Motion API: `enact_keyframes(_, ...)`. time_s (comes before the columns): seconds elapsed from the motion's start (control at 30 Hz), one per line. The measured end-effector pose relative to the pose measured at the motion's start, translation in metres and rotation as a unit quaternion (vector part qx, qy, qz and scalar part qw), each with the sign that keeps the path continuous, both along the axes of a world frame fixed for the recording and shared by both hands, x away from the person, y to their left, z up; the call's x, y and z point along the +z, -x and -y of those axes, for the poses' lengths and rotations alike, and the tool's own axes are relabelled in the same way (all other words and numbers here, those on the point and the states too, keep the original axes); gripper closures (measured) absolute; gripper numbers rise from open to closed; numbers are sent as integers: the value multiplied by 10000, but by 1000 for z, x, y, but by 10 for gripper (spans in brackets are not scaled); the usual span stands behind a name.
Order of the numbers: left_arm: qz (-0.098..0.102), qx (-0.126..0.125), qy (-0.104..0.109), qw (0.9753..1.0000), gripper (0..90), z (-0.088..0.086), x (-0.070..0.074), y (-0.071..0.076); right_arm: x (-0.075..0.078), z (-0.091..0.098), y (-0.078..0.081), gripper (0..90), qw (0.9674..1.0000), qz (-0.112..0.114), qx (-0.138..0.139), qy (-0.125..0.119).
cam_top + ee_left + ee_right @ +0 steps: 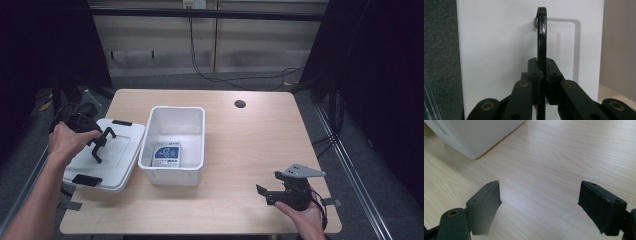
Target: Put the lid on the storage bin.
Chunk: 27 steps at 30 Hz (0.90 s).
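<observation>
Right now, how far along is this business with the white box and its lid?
Done: the white box stands open with a blue-and-white packet inside. In hand: the left gripper has its jaws shut on the black handle of the lid, which sits beside the box. Left, probably: the lid is not on the box. The right gripper waits open.

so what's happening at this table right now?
A person works with a gripper in each hand. The left gripper is shut on the black handle of a white lid, which sits at the left of the table beside an open white bin. The bin holds a blue-and-white packet. The right gripper hovers open near the table's front right, holding nothing.
</observation>
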<state>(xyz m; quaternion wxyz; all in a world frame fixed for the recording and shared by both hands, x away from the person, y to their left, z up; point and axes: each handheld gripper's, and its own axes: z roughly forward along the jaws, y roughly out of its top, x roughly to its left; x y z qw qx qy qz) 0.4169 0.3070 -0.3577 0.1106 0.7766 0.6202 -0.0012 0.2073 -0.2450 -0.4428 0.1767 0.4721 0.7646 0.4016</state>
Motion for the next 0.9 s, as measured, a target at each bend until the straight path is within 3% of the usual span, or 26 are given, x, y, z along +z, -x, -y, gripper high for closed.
enact_keyframes(0.2,-26,-151,-15,9999,849,-2,7,3,0,0,0,171,10000,0,2,3)
enact_keyframes(0.9,185,-209,-18,9996,849,-7,43,12,0,0,0,167,10000,-7,-17,-18)
